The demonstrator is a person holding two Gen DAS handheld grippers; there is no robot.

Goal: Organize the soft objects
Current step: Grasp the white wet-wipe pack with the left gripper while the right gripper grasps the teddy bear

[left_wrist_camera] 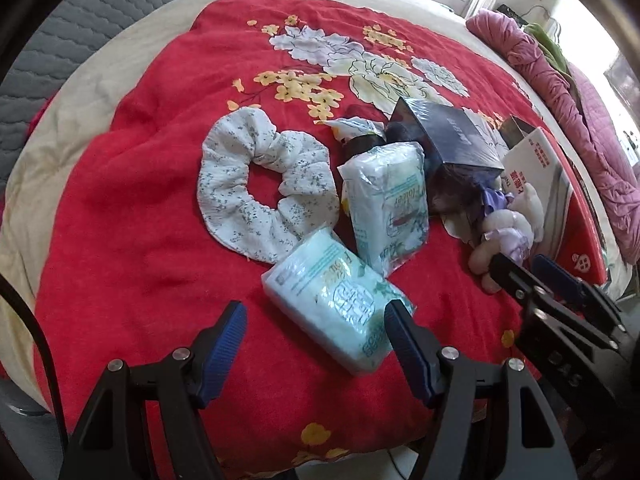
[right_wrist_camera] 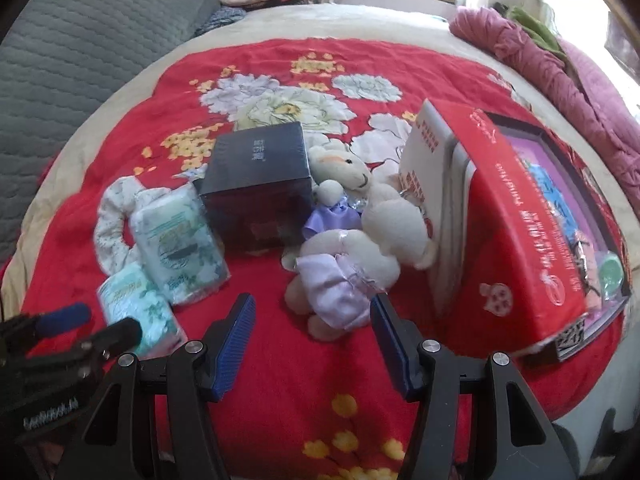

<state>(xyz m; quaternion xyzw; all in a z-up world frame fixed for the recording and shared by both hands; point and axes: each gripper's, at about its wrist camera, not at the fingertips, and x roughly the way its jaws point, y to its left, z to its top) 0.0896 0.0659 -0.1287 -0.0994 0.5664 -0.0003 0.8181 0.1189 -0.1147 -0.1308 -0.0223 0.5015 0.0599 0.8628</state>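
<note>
On a red flowered blanket (left_wrist_camera: 132, 200) lie a white floral scrunchie (left_wrist_camera: 256, 184), two pale green tissue packs, the near pack (left_wrist_camera: 340, 300) and the far pack (left_wrist_camera: 390, 204), and a cream plush bear in lilac clothes (right_wrist_camera: 352, 248). My left gripper (left_wrist_camera: 316, 332) is open, its jaws either side of the near pack's front end, not closed on it. My right gripper (right_wrist_camera: 312, 328) is open just in front of the bear's legs. The bear also shows in the left wrist view (left_wrist_camera: 508, 232), and the packs in the right wrist view (right_wrist_camera: 180, 236).
A dark blue box (right_wrist_camera: 258, 180) stands between the packs and the bear. A large red gift box (right_wrist_camera: 520, 232) lies at the right, against the bear. A grey quilted cushion (right_wrist_camera: 80, 48) is at the far left, pink bedding (right_wrist_camera: 560, 64) at the far right.
</note>
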